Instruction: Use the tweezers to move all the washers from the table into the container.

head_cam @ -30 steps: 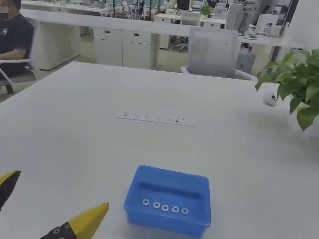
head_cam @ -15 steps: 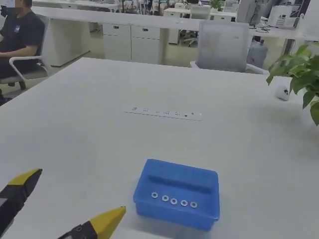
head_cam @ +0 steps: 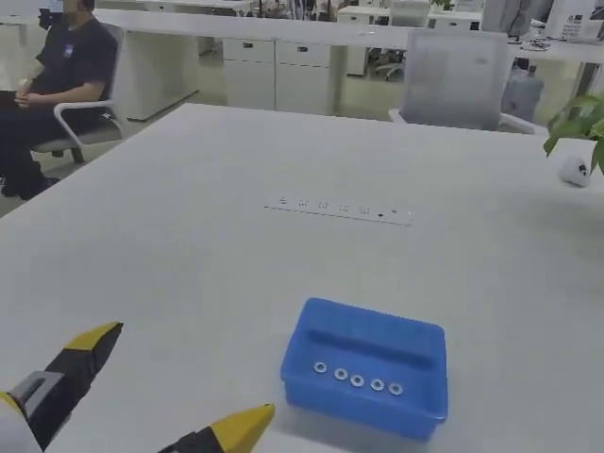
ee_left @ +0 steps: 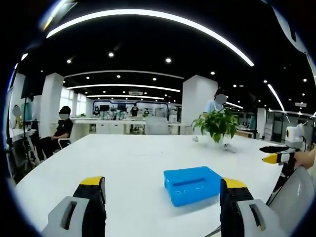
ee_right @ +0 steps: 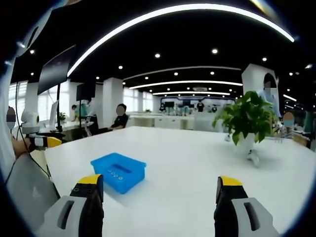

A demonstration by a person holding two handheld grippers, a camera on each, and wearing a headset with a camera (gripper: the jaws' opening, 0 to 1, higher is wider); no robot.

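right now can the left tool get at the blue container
Probably yes: the left tool is open, the blue container sits ahead of its jaws, slightly right, with only table between them.

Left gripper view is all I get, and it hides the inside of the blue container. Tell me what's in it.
Observer: The head view shows five washers in a row on the floor of the blue container.
Operator: Give me the right gripper's state.
Observer: Right gripper: its own view shows the jaws wide apart, holding nothing.
Operator: Report what lies beyond the container.
Observer: A socket strip is set into the table, apart from the container on its far side.
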